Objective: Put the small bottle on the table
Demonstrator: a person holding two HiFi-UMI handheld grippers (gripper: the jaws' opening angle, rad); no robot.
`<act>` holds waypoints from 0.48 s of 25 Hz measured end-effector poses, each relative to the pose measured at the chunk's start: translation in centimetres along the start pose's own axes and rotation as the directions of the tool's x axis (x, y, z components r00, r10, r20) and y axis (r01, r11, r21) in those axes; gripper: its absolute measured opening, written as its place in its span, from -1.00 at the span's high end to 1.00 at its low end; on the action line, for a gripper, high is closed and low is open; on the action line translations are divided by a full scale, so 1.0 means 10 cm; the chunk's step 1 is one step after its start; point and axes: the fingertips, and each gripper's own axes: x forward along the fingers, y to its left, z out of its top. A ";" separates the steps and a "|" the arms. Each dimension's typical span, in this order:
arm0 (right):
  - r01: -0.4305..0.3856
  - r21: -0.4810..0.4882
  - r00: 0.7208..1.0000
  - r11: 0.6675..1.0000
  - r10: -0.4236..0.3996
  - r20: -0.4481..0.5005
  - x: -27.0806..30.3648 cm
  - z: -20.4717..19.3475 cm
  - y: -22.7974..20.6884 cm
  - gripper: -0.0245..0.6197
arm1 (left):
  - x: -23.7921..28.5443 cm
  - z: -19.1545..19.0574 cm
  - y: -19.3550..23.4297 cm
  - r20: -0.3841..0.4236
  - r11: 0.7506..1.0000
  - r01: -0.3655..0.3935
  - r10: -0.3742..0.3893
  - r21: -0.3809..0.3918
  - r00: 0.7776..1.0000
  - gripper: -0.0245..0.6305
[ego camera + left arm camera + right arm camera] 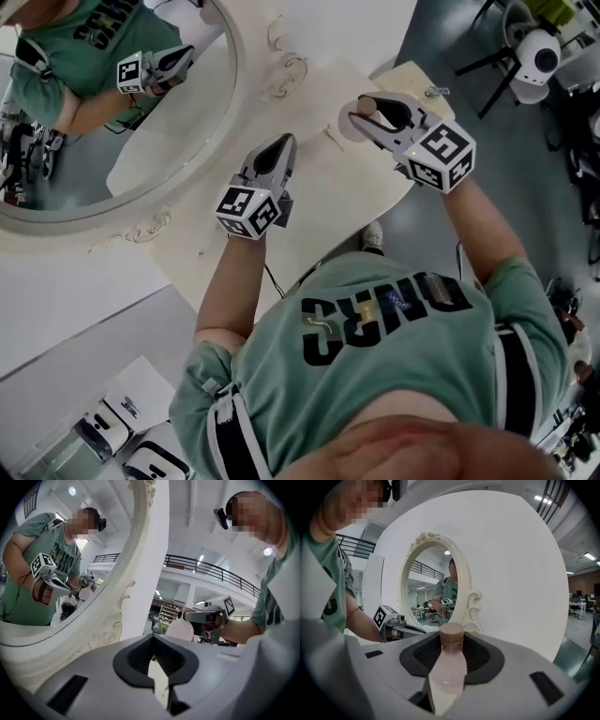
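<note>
Pale pink liquid and a brown cap are seen on the small bottle [448, 667], which is clamped between the jaws of the right gripper [377, 120]. The jaws are held part-way apart by the bottle's body, with the pads pressed on both sides.

The bottle's long axis is run along the jaws. The cap is pointed forward, away from the hand and toward the oval mirror [122, 141] with its cream carved frame. The bottle is therefore carried lying nearly level, not upright.

In the head view the bottle is placed over the far right part of the cream table [328, 197], close to that edge. The tabletop lies below the claw. How high the bottle is held above it cannot be judged from these views; no contact is shown.

The left gripper [279, 150] is held over the middle of the table, well apart from the bottle and to its left. Its jaws are parted by a narrow slit only, and nothing is held between them.

The bottle is already in the right gripper, so the placing is judged to fall to that one. A downward move is called for. A wrist tilt is likely needed if the bottle is to be stood on its base, since the base is turned back toward the hand.
</note>
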 end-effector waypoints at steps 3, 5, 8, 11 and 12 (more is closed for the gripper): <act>0.008 0.002 1.000 1.000 -0.008 0.002 0.19 -0.09 -0.14 0.52 | 0.19 -0.08 0.16 -0.007 1.000 0.006 -0.006 0.007 1.000 0.90; 0.015 0.004 1.000 1.000 -0.015 0.002 0.32 -0.17 -0.23 0.52 | 0.30 -0.14 0.26 -0.010 1.000 0.009 -0.009 0.007 1.000 0.90; 0.023 0.011 1.000 1.000 -0.023 -0.002 0.51 -0.29 -0.36 0.52 | 0.43 -0.24 0.38 -0.012 1.000 0.013 -0.013 0.000 1.000 0.90; 0.031 0.012 0.999 0.999 -0.031 -0.009 0.68 -0.42 -0.48 0.51 | 0.52 -0.34 0.50 -0.011 1.000 0.015 -0.015 -0.014 1.000 0.90; 0.034 0.012 0.999 0.999 -0.034 -0.011 0.73 -0.46 -0.52 0.52 | 0.55 -0.38 0.54 -0.011 1.000 0.015 -0.016 -0.018 1.000 0.90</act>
